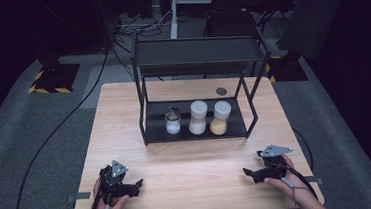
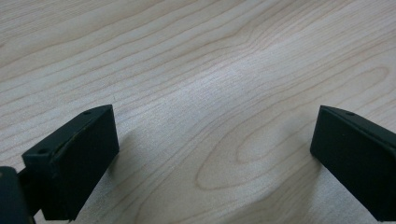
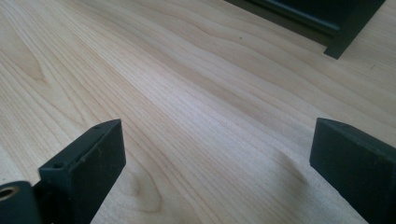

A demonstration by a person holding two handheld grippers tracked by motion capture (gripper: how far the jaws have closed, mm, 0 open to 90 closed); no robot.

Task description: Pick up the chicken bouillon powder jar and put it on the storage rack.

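- Left gripper (image 1: 138, 182), held in the left hand (image 1: 108, 205) near the front-left corner of the table (image 1: 188, 164): jaws spread wide, nothing between them but bare wood.
- In the left gripper view, 2 blocky matte-black jaws of the left gripper (image 2: 212, 140) low over the tabletop (image 2: 201, 70), gripping nothing.
- Grey 3-cornered plate on top of each gripper, 2 in all; thin cable trailing back from each toward the wrist.
- Table of pale wood with flowing grain, rectangular with rounded corners, smooth and faintly shiny where light falls.
- Black metal rack (image 1: 197, 58) at the middle rear of the table: 2 tiers, slim square posts, flat dark trays.
- On the lower tray, 3 containers in a row, close together but apart:
- Clear glass shaker (image 1: 173, 121) with a dark cap, white grains inside, at the left.
- White-lidded jar (image 1: 197, 117), waisted shape, pale off-white contents, in the middle.
- White-lidded jar (image 1: 220, 117), same shape, yellow-tan contents, at the right.
- 1 small dark round disc (image 1: 221, 91) on the wood behind the rack.
- Right gripper (image 1: 249, 173), held in the right hand (image 1: 292, 184) near the front-right corner: jaws likewise spread wide, empty.
- In the right gripper view, right gripper (image 3: 217, 149) with 2 black jaws over bare wood (image 3: 187, 93); rack's black foot and base rail (image 3: 341, 32) at the upper right, well apart from the jaws.
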